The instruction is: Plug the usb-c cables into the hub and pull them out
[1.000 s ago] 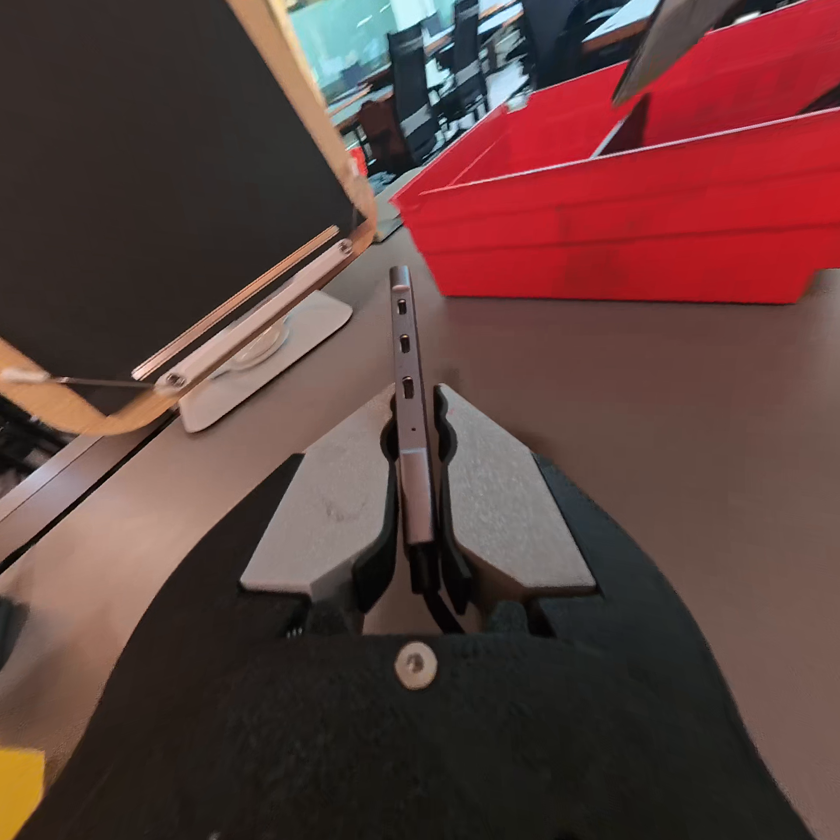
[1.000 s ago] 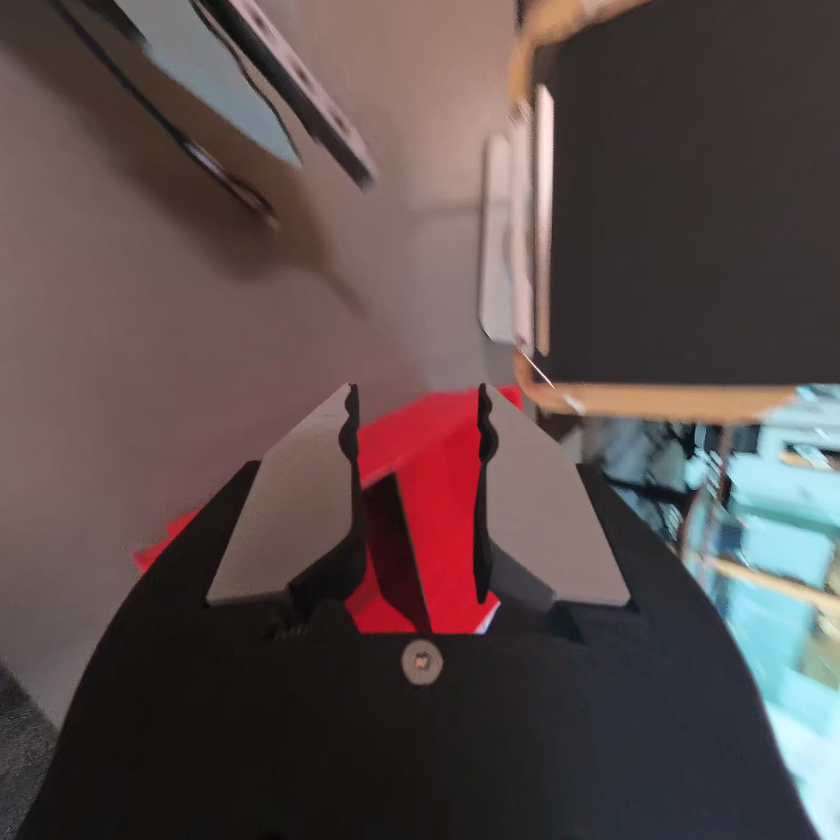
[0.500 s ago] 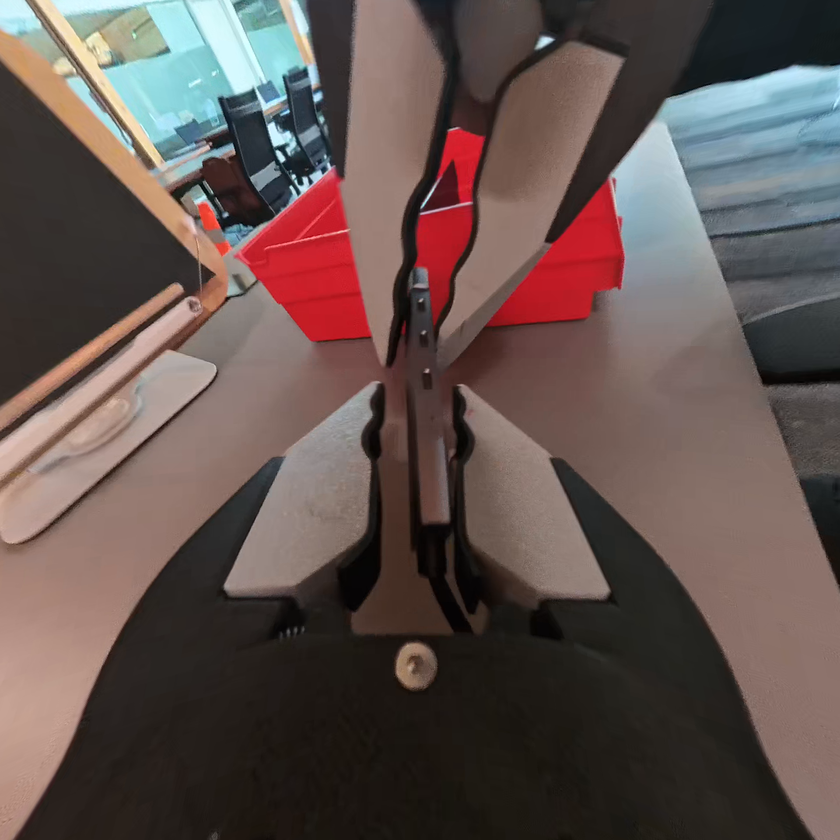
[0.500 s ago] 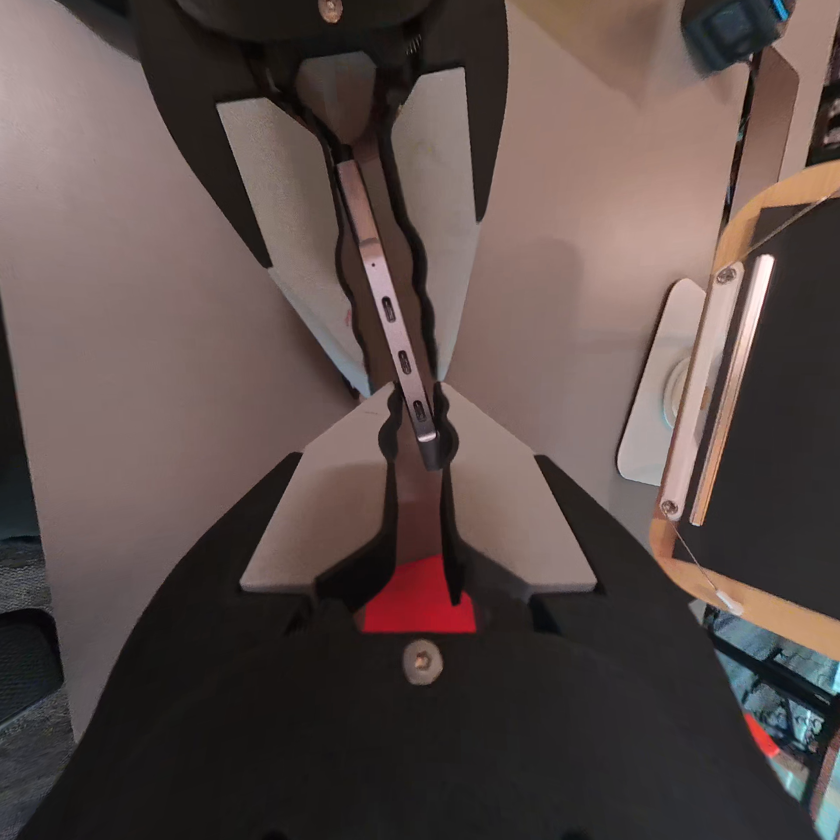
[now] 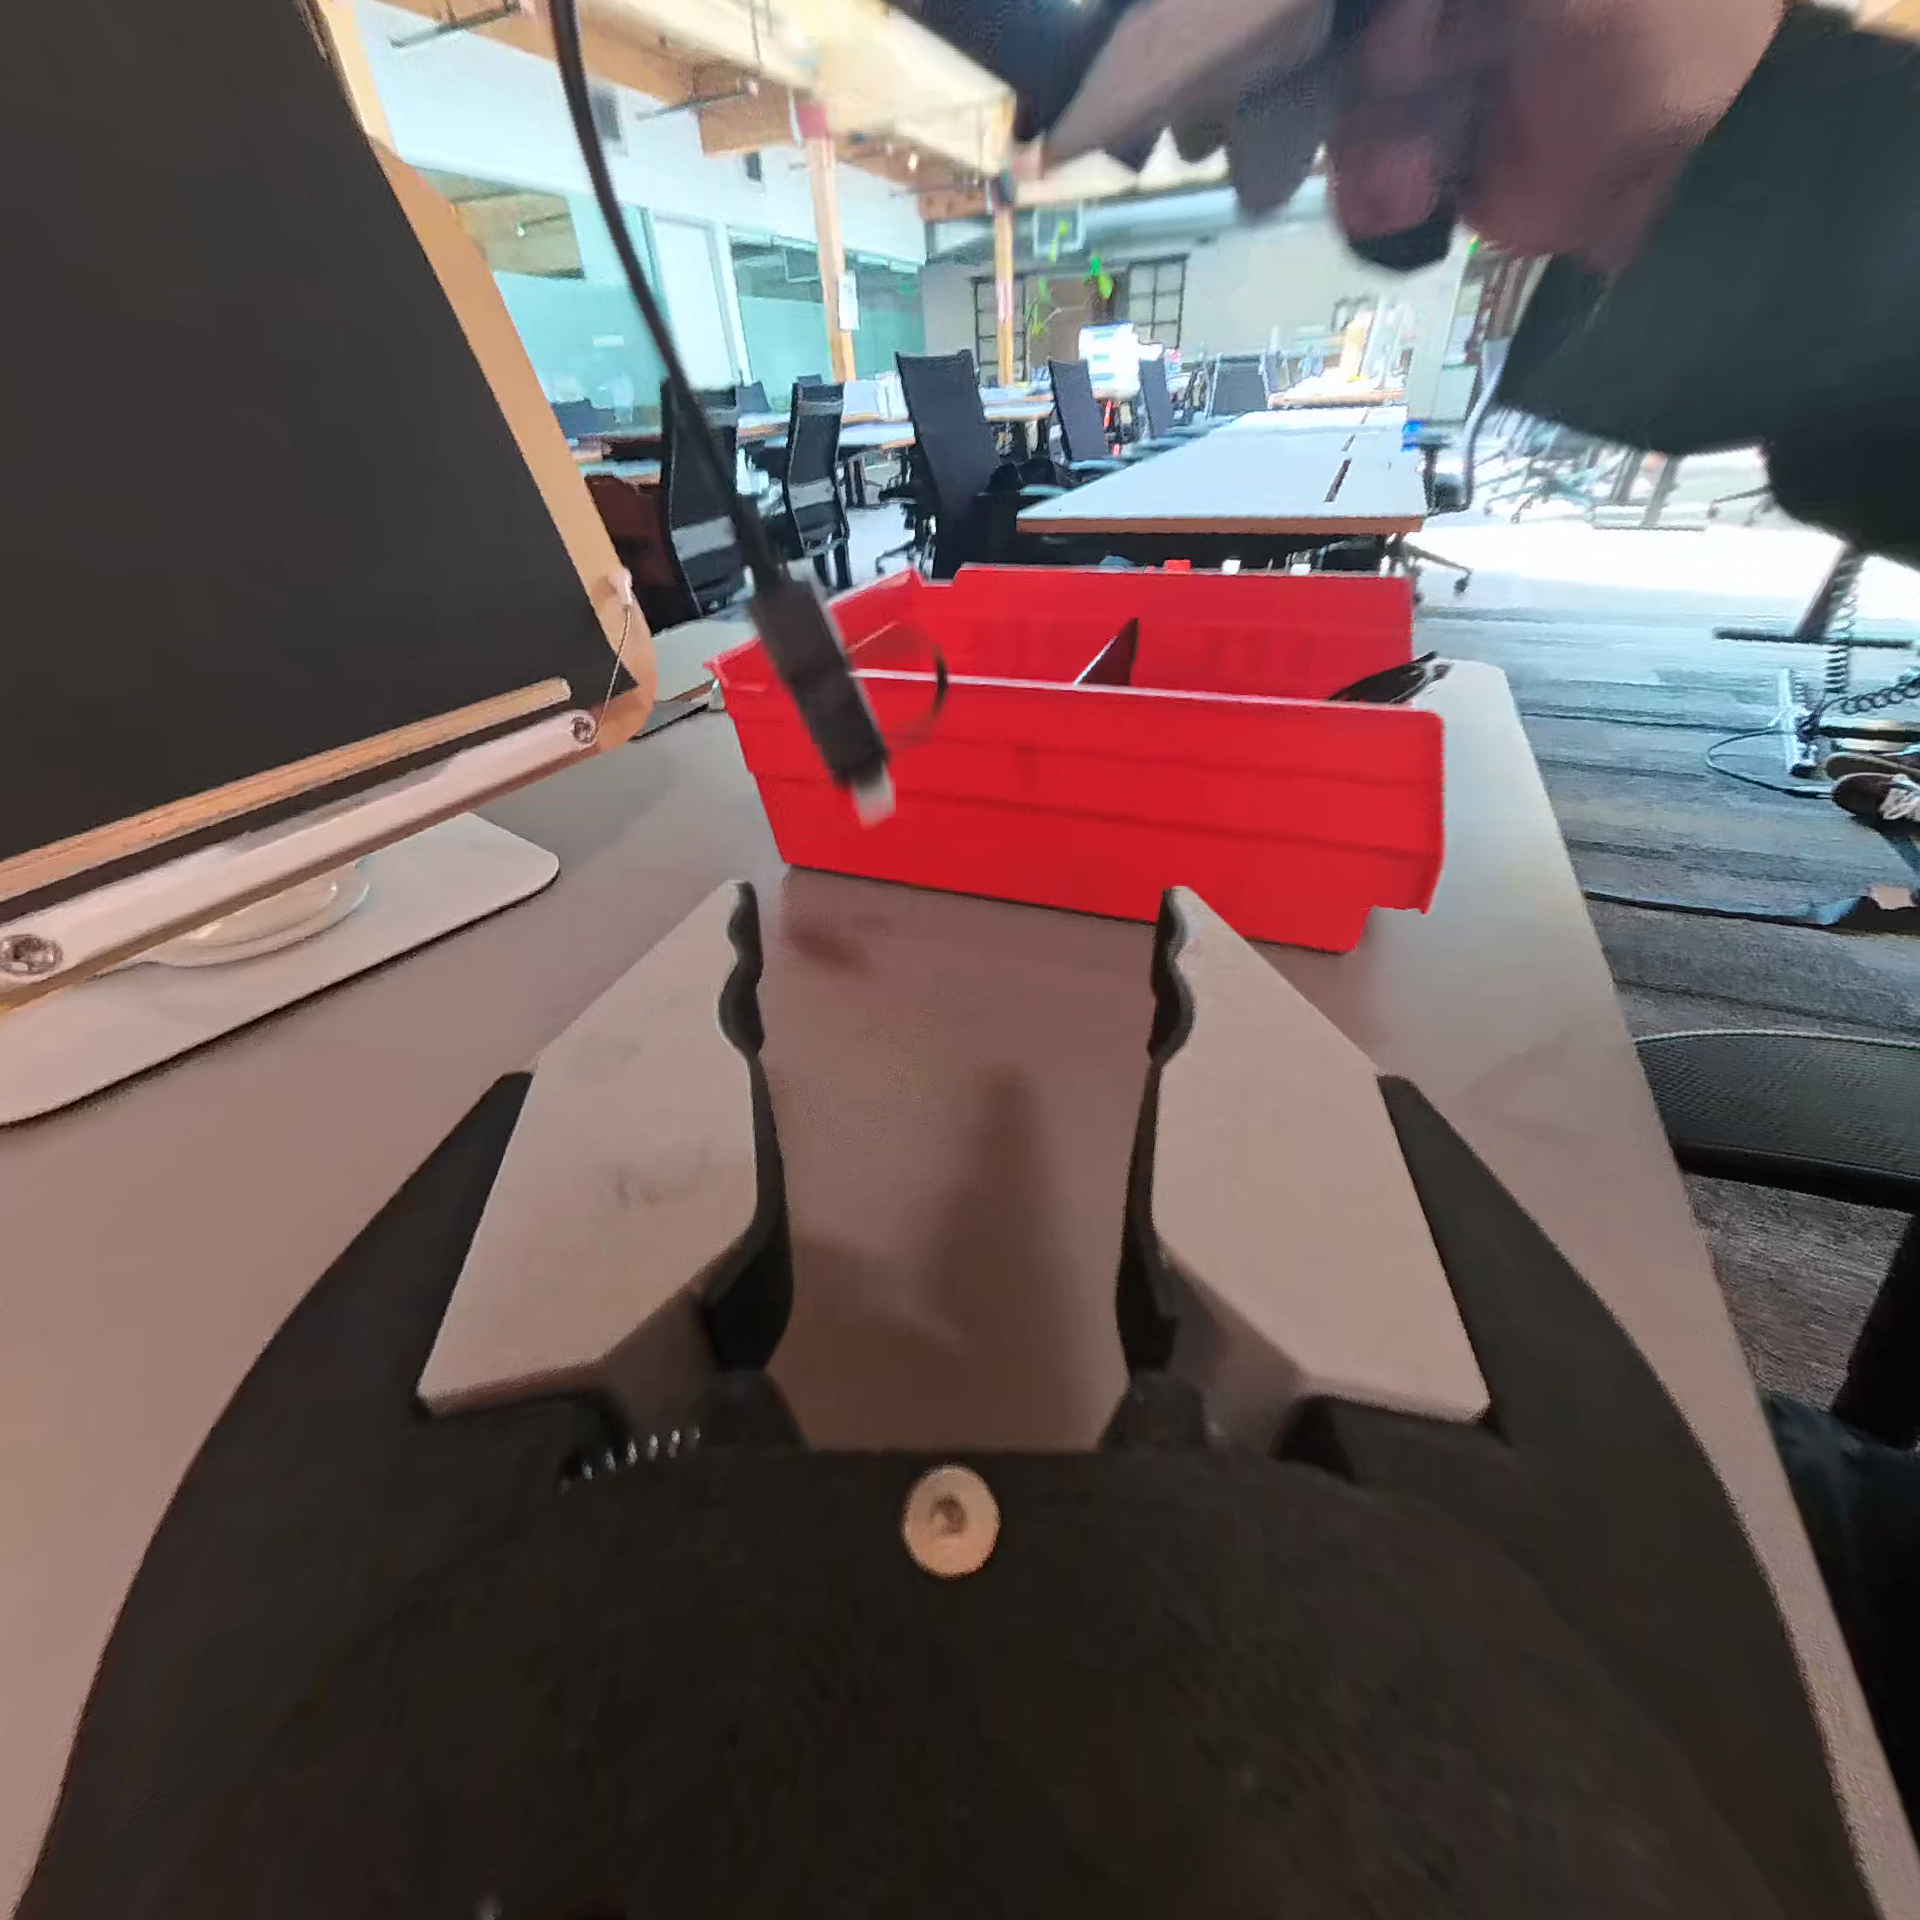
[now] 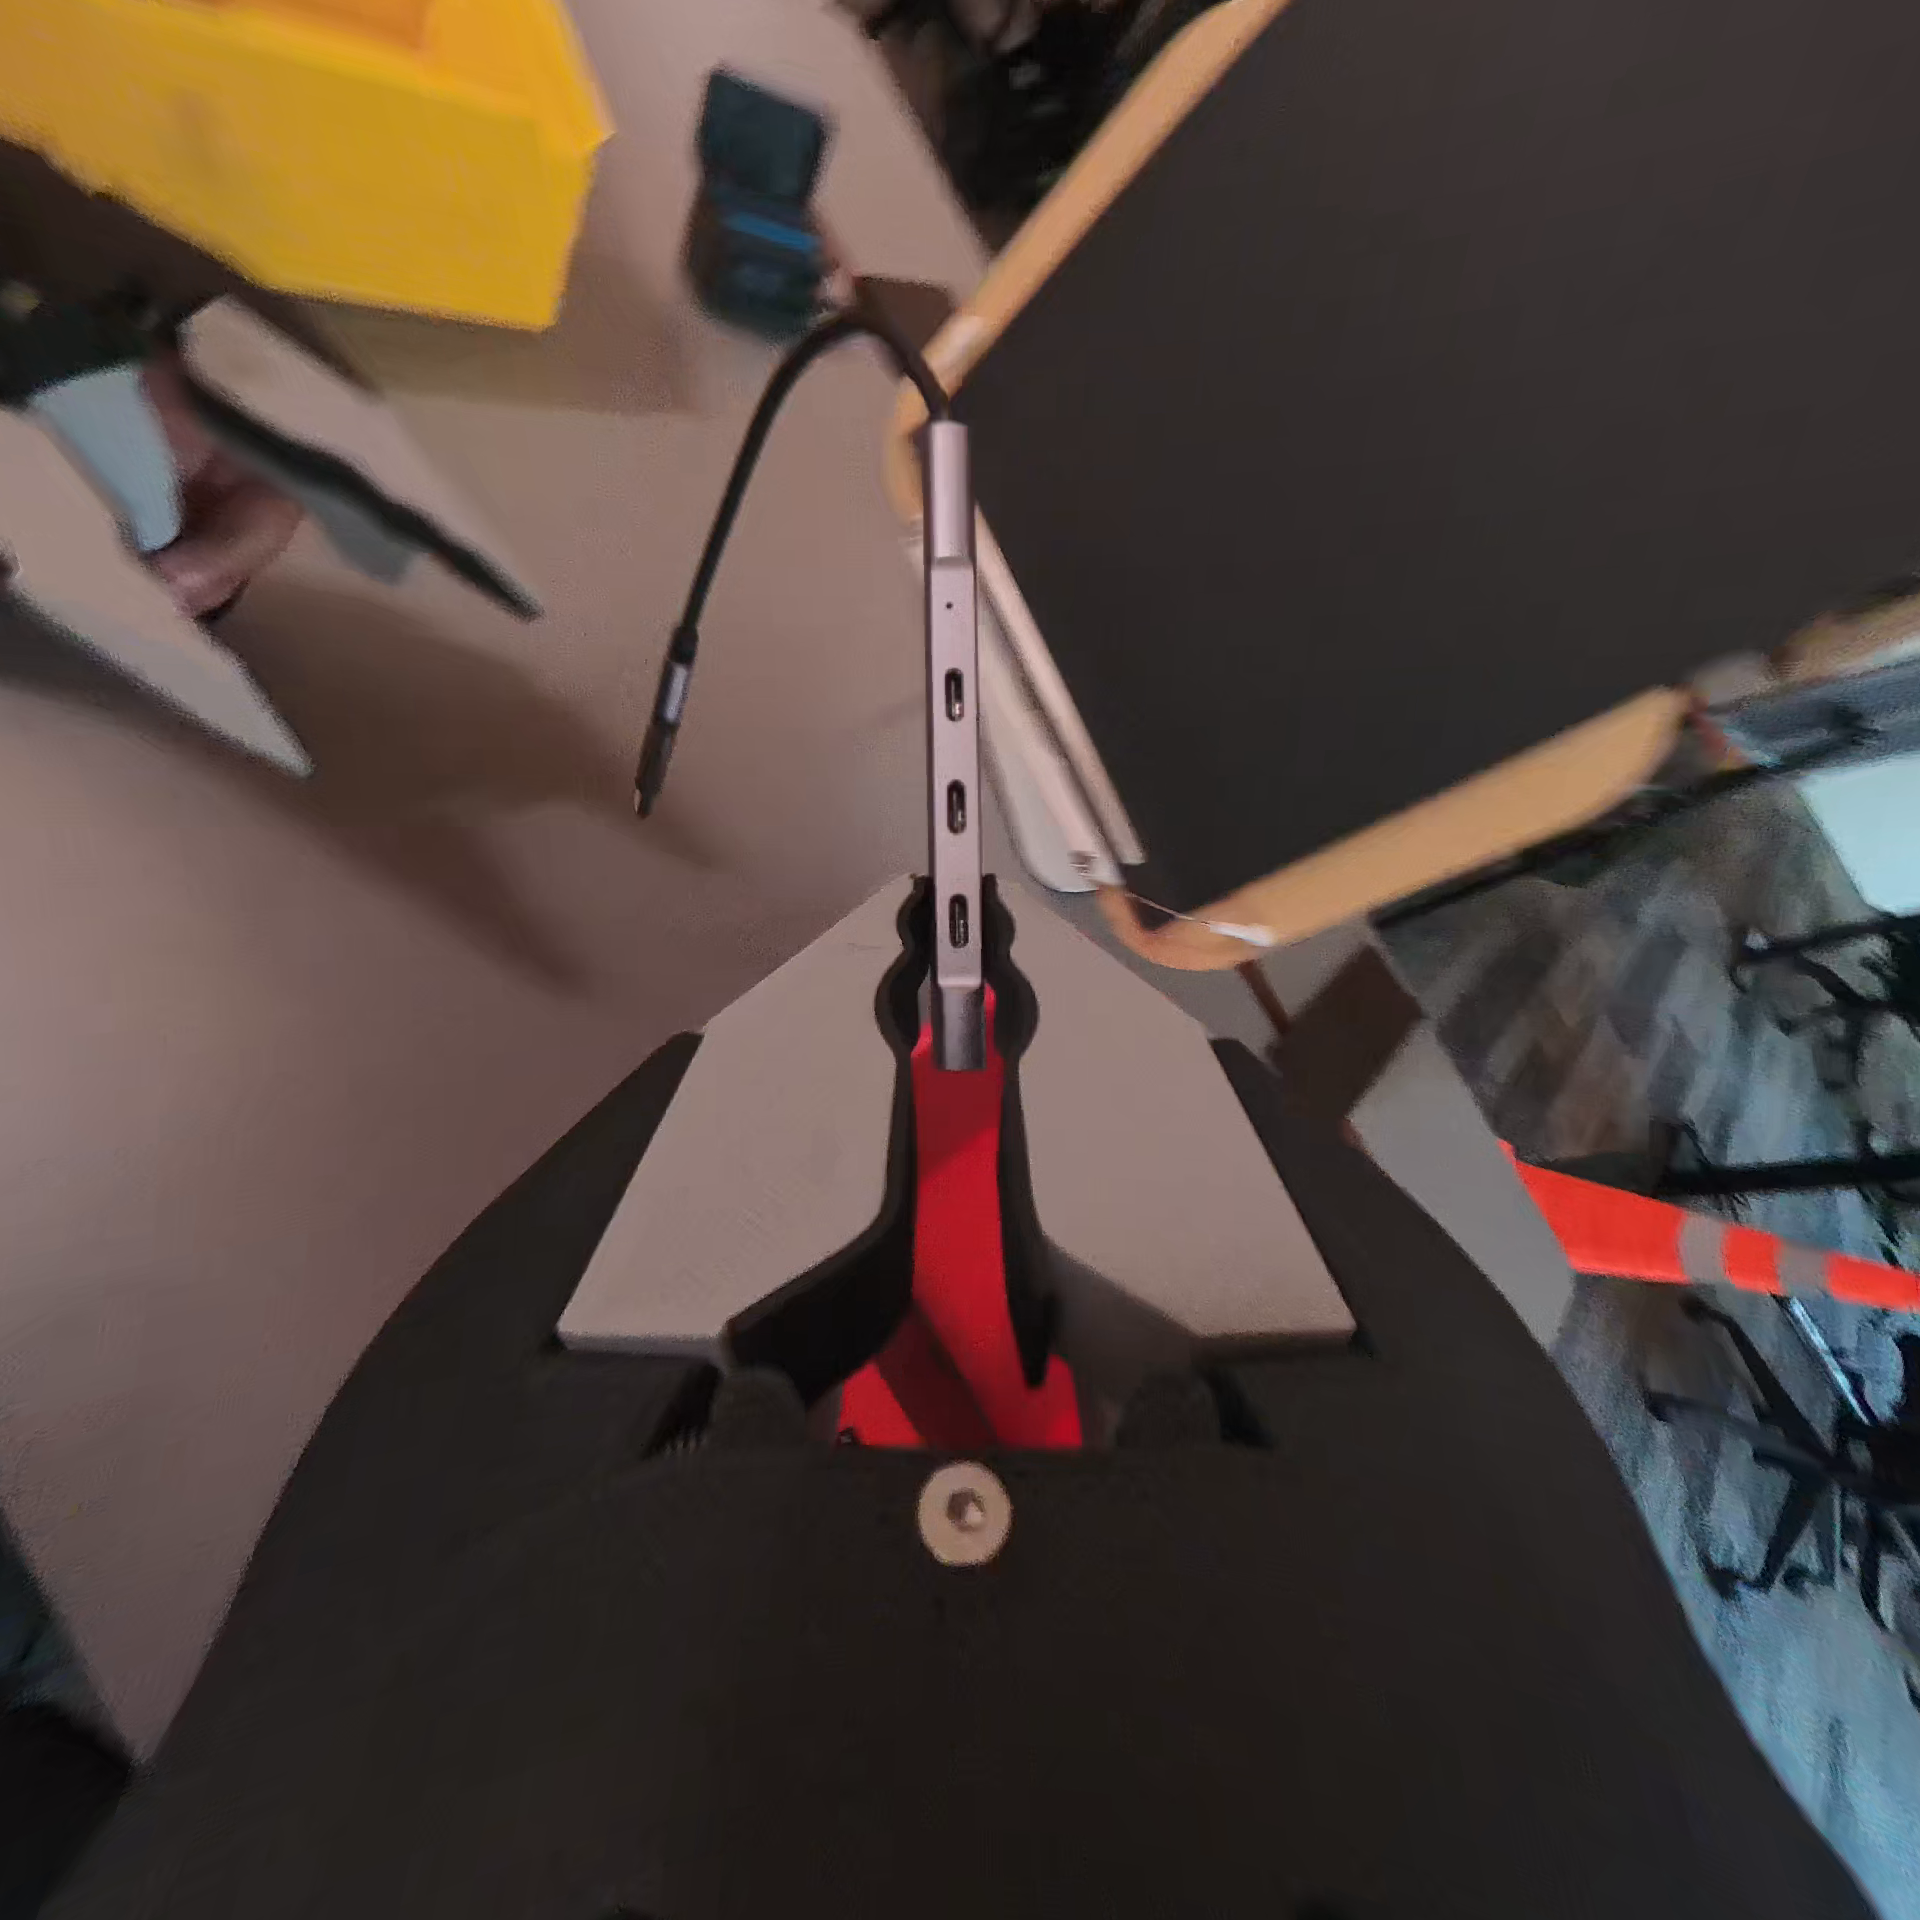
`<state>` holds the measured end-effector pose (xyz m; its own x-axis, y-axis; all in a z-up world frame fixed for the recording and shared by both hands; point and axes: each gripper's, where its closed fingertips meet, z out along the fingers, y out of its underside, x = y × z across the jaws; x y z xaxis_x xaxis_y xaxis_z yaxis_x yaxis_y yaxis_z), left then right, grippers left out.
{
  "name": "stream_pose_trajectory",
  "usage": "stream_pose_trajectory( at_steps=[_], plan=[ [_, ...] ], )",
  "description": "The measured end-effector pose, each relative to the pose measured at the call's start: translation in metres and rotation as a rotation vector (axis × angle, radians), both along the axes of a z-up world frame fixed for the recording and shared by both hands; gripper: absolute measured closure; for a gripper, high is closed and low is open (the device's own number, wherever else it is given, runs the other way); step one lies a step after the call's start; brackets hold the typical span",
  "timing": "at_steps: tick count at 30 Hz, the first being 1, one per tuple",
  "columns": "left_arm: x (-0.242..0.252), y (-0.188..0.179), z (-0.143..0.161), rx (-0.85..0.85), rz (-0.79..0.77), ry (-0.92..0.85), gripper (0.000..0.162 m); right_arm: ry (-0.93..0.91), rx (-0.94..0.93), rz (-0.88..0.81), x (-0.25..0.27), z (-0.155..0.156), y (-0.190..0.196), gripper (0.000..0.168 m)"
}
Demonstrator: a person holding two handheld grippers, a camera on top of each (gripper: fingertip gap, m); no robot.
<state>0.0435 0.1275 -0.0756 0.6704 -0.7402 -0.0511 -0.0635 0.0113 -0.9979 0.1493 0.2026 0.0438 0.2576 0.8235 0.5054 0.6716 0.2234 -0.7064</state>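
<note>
In the right wrist view my right gripper (image 6: 956, 904) is shut on one end of the slim grey hub (image 6: 954, 727), which it holds in the air with its three ports facing the camera. The hub's own black cable (image 6: 727, 520) loops from its far end and hangs free with its plug (image 6: 665, 717). In the left wrist view my left gripper (image 5: 956, 935) is open and empty just above the brown table (image 5: 935, 1039). The hanging cable plug (image 5: 821, 707) dangles ahead of it. The right gripper (image 5: 1143, 94) and a hand are blurred at the top.
A red bin (image 5: 1091, 810) with a divider stands on the table ahead of the left gripper. A black board with a wooden rim (image 5: 208, 416) on a white stand (image 5: 312, 935) is at the left. A yellow bin (image 6: 312, 156) and a small dark box (image 6: 764, 208) lie farther off.
My left gripper has opened and let go of the hub. My right gripper has shut on the hub's end and lifted it away, so its cable now hangs free.
</note>
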Motion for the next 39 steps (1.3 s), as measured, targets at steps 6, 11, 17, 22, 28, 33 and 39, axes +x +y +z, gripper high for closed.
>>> stream_pose_trajectory(
  at_steps=[6, 11, 17, 22, 28, 33, 39],
  plan=[
    [-0.005, 0.015, -0.026, -0.122, 0.059, 0.051, 0.092, -0.028, 0.119, -0.234, 0.081, 0.042, 0.052, 0.162],
    [-0.006, 0.017, -0.029, -0.12, 0.077, 0.078, 0.096, -0.139, 0.029, -0.317, 0.116, 0.014, 0.084, 0.162],
    [-0.006, 0.018, -0.037, -0.142, 0.082, 0.106, 0.098, -0.341, -0.109, -0.399, 0.127, -0.085, 0.12, 0.161],
    [-0.008, 0.019, -0.037, -0.153, 0.082, 0.094, 0.099, -0.481, -0.254, -0.509, 0.134, -0.138, 0.125, 0.143],
    [-0.005, 0.019, -0.039, -0.139, 0.081, 0.124, 0.098, -0.511, -0.281, -0.593, 0.141, -0.145, 0.13, 0.15],
    [-0.005, 0.018, -0.039, -0.141, 0.082, 0.128, 0.099, -0.352, -0.273, -0.566, 0.123, -0.115, 0.122, 0.151],
    [-0.004, 0.019, -0.04, -0.141, 0.084, 0.141, 0.099, -0.163, -0.26, -0.415, 0.068, -0.077, 0.08, 0.15]
  ],
)
